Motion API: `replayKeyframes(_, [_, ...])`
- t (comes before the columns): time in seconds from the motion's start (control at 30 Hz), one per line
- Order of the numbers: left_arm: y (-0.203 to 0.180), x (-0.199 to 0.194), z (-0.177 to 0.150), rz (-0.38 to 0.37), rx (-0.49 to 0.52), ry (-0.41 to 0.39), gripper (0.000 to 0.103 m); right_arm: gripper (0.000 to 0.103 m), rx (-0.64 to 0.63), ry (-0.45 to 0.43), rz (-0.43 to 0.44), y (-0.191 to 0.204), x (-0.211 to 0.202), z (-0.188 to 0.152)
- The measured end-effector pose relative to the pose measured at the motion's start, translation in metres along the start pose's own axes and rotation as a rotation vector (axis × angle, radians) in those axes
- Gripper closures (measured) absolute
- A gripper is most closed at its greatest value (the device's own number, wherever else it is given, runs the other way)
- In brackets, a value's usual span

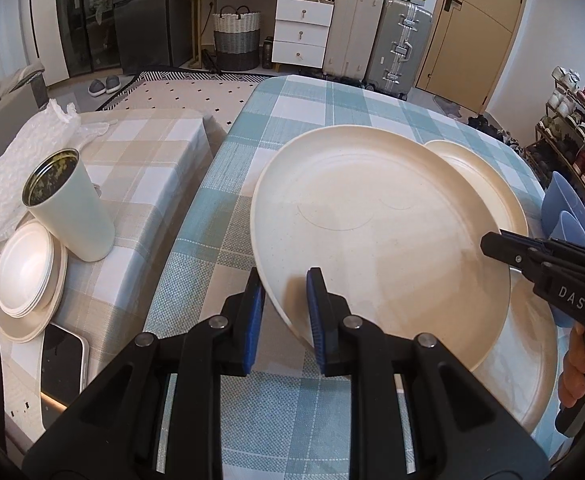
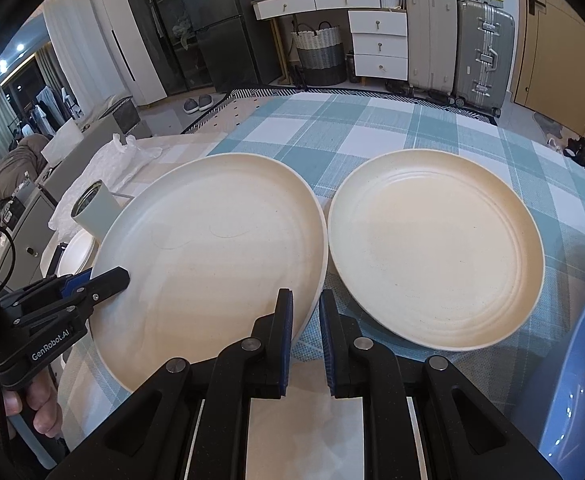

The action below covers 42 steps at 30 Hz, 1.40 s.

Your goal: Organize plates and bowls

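Observation:
A large cream plate point(image 1: 380, 236) is tilted above the blue checked table, held at two edges. My left gripper point(image 1: 284, 312) is shut on its near rim. My right gripper point(image 2: 306, 328) is shut on the opposite rim of the same plate point(image 2: 212, 268); it also shows in the left wrist view point(image 1: 492, 246). A second cream plate point(image 2: 432, 248) lies flat on the table just right of it. Another cream plate point(image 1: 524, 360) lies under the held one. Blue bowls point(image 1: 564, 216) stand at the right edge.
A side table in beige check point(image 1: 144, 168) carries a stack of small white plates point(image 1: 28, 276), a pale tumbler point(image 1: 72, 208), bubble wrap point(image 1: 20, 148) and a phone point(image 1: 62, 364). A blue bowl point(image 2: 572, 380) sits at my right. Suitcases and drawers stand behind.

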<state>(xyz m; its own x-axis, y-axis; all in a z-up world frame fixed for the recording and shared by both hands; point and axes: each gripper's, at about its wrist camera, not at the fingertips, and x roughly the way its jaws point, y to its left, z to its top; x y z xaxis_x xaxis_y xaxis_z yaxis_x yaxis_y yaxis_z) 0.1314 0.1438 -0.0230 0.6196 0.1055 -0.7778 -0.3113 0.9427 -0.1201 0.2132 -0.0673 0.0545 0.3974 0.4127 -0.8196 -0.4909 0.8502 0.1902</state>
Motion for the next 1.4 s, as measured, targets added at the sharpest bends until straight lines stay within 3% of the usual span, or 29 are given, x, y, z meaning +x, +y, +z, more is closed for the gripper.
replayKeyframes(0.57, [-0.036, -0.038, -0.013, -0.008, 0.074, -0.022, 0.084, 0.089, 0.020, -0.027, -0.001, -0.010, -0.044, -0.019])
replayKeyframes(1.4, [-0.087, -0.059, -0.043, -0.031, 0.203, -0.024, 0.081, 0.089, 0.083, -0.050, -0.026, -0.037, -0.093, -0.059])
